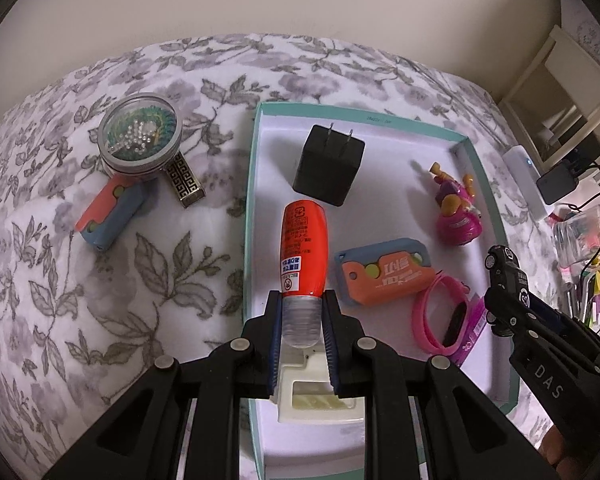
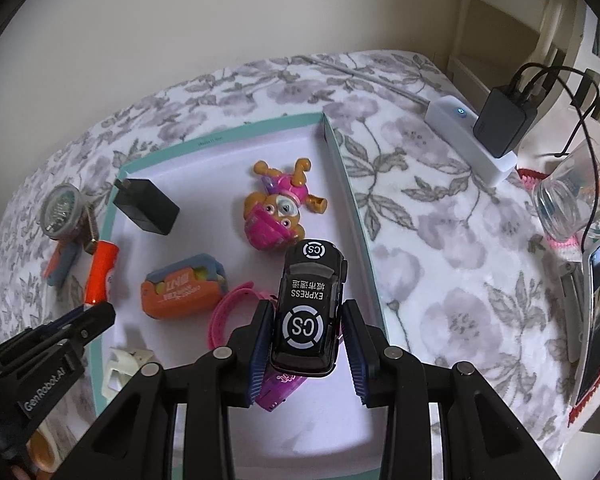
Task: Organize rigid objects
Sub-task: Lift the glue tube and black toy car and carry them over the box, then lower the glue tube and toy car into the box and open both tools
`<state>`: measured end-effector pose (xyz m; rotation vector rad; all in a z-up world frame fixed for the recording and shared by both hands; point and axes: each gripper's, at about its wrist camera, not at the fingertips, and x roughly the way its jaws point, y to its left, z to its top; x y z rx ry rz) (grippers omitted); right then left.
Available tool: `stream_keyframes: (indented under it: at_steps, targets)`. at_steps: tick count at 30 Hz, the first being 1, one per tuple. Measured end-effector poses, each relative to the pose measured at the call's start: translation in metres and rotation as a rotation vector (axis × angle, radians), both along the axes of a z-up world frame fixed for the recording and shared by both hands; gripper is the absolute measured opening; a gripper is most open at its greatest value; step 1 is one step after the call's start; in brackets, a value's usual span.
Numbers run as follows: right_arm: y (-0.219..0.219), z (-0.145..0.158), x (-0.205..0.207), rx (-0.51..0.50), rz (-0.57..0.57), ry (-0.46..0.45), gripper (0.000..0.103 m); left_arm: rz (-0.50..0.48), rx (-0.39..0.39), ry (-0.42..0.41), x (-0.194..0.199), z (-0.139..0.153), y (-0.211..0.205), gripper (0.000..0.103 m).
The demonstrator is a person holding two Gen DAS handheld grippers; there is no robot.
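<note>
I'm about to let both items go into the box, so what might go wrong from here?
1. The left tool grips the orange bottle only at its clear cap; it may pivot or slip out.
2. The black toy car in the right tool hangs above the pink wristband; dropped there, it could land crooked or roll.

Glossy plastic toy car (image 2: 308,312), glossy orange tube (image 1: 302,250), soft floral cloth (image 1: 120,280) beneath.
</note>
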<state>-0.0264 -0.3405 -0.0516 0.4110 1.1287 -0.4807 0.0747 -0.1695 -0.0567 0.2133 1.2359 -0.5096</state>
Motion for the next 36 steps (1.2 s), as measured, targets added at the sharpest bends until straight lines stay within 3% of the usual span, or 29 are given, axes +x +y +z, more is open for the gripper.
stream_keyframes:
  at_steps: [22, 33, 36]
  targets:
    - [-0.005, -0.015, 0.005, 0.023, -0.008, 0.033, 0.037, -0.027, 0.075, 0.037, -0.003, -0.026, -0.007, 0.020]
    - [-0.001, -0.012, 0.009, -0.019, 0.016, 0.061, 0.038, -0.035, 0.053, 0.024, -0.002, -0.010, -0.011, 0.022]
    - [-0.001, -0.007, 0.009, -0.028, 0.016, 0.055, 0.039, -0.037, 0.057, 0.007, -0.003, -0.004, -0.012, 0.030]
